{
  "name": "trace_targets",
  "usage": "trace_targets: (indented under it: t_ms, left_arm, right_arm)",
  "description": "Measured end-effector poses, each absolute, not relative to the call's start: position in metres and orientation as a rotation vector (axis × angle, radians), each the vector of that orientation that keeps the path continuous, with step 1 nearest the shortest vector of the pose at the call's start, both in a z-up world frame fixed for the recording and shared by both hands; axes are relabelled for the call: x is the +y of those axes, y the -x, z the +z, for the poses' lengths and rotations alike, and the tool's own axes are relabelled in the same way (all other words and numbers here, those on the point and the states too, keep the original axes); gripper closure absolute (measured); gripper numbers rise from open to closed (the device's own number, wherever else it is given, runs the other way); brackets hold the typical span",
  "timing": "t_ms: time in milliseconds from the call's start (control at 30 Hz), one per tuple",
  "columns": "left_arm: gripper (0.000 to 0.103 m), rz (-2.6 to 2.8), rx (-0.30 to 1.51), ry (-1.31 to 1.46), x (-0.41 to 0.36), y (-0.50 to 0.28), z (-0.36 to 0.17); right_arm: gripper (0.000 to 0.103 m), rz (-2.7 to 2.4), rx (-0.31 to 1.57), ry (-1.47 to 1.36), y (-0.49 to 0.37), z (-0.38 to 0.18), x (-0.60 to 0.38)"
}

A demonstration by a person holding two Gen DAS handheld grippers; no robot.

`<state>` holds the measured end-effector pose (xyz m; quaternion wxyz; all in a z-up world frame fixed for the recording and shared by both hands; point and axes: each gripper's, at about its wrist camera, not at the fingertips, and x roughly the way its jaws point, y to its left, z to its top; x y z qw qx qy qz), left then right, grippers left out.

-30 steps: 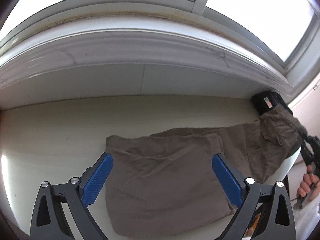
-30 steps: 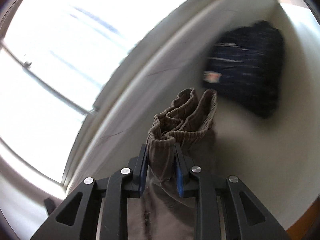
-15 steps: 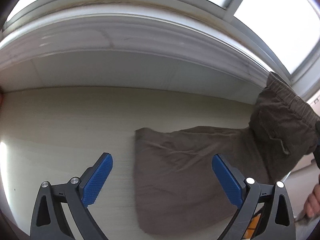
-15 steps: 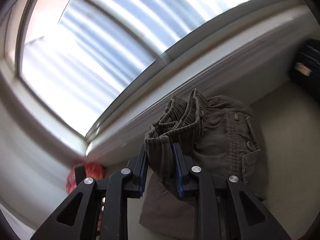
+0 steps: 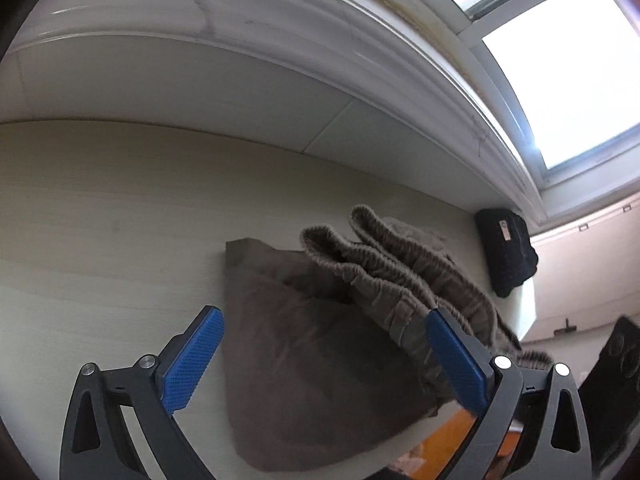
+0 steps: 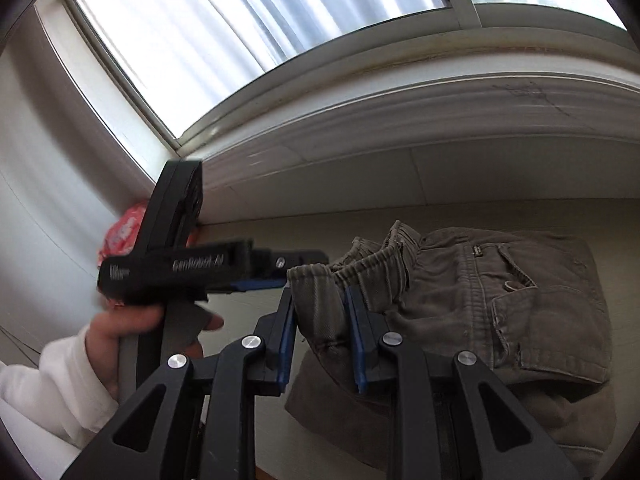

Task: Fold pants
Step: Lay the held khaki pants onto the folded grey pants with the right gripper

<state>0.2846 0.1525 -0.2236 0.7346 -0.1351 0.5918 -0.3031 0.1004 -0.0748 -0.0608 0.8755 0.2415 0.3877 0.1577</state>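
waistband (image 6: 320,280) carried over legs, right tool (image 6: 320,320) clamped

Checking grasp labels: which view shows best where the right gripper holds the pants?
Right wrist view. The right gripper is shut on the bunched elastic waistband of the pants, both pads on the fabric. The left wrist view shows the waistband lifted over the folded legs, but not that gripper.

Matt ribbed brown cloth pants (image 6: 500,300) on a smooth pale wood-grain table (image 5: 100,220); textured blue claw pads (image 5: 192,364).
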Motion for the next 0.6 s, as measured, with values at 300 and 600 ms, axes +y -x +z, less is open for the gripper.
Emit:
trace_targets:
  t_ms: [300, 600]
  left_arm:
    - [0.000, -0.565, 1.250, 0.127, 0.164, -0.283, -0.214]
    - [0.000, -0.492, 1.264, -0.067, 0.151, -0.270, -0.236]
  right_arm:
    - [0.083, 0.406, 0.894, -0.424, -0.111, -0.084, -0.030]
    - [0.082, 0.469, 1.068, -0.364, -0.134, -0.140, 0.015]
